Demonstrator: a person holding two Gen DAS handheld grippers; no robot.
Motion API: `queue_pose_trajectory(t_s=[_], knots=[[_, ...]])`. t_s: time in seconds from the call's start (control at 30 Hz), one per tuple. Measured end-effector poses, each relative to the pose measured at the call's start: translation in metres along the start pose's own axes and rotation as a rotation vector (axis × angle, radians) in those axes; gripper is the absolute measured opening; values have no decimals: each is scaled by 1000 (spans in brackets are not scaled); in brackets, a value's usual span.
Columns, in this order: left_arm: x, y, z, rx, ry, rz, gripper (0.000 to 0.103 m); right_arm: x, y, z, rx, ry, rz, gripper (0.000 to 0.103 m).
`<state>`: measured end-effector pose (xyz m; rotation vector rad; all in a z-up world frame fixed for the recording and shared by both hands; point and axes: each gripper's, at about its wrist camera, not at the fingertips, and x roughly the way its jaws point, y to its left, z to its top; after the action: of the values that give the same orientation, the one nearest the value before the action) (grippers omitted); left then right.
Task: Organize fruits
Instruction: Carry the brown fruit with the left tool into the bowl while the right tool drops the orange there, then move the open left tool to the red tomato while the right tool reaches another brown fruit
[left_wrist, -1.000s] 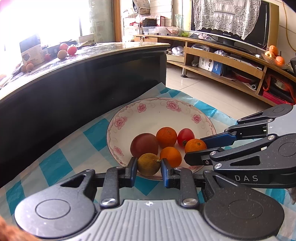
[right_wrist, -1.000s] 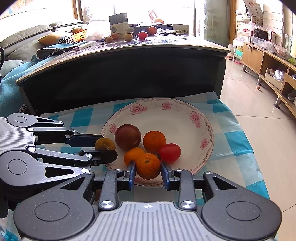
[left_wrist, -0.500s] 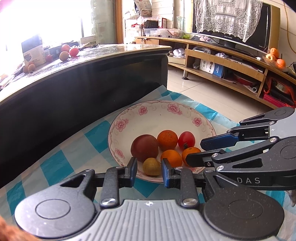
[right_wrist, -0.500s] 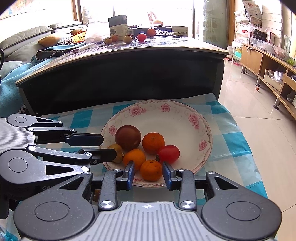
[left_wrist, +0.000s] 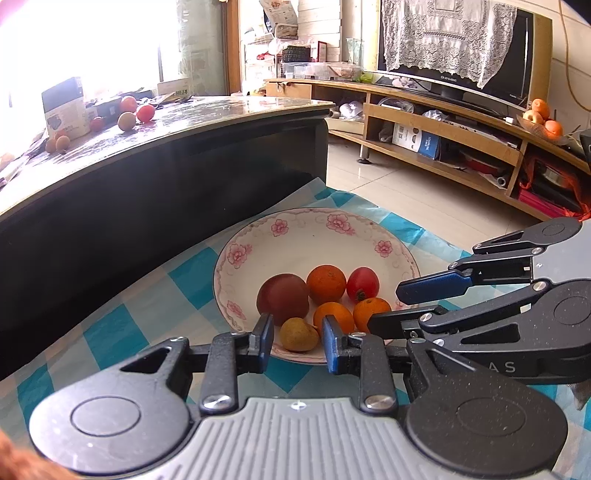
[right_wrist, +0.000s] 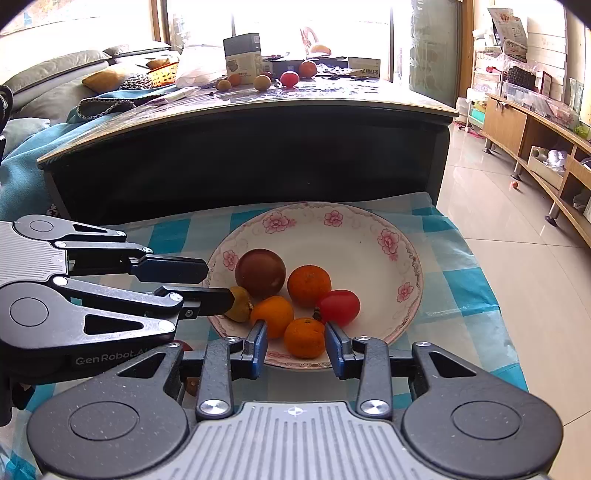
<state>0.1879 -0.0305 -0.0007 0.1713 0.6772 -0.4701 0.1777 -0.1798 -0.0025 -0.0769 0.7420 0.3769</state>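
Note:
A white plate with pink flowers (left_wrist: 314, 236) (right_wrist: 354, 236) sits on a blue checked cloth. In it lie a dark red fruit (left_wrist: 282, 299) (right_wrist: 260, 273), three oranges (left_wrist: 327, 284) (right_wrist: 309, 286), a red tomato (left_wrist: 362, 283) (right_wrist: 339, 307) and a small yellow-brown fruit (left_wrist: 298, 334) (right_wrist: 240, 304). My left gripper (left_wrist: 297, 345) is open and empty, its jaws either side of the yellow-brown fruit at the near rim. My right gripper (right_wrist: 295, 349) is open and empty, its jaws either side of the nearest orange (right_wrist: 304, 338).
A dark glass-topped table (right_wrist: 258, 147) stands right behind the plate, with more fruit (right_wrist: 290, 78) and a box (right_wrist: 242, 55) on top. A wooden TV shelf (left_wrist: 461, 147) runs along the right. Tiled floor (right_wrist: 517, 258) lies to the right of the cloth.
Both grippers opened, let their fruits rest in the plate, and drew back a little toward me. The yellow-brown fruit and the nearest orange now lie free.

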Motion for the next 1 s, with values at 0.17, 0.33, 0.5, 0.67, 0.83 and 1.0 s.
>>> queue_pose_trajectory(t_s=[0.17,0.33,0.5,0.67,0.83,1.0], knots=[[-12,-1,-4,29,8,-18,37,-9,5,-4,-15,10,23,31],[-26,0,-17,65,43,-44,38,-14,10,-11,-17,37,65,31],[-34,7,-31,67,89,-63,38,-10,21,-15,-30,65,111,31],[-35,13,-40,63,122,-62,38,2,33,-19,-59,102,154,31],[-34,15,-44,66,139,-76,38,15,40,-21,-74,126,184,31],[-33,16,-47,71,157,-83,38,25,44,-21,-91,138,187,31]])
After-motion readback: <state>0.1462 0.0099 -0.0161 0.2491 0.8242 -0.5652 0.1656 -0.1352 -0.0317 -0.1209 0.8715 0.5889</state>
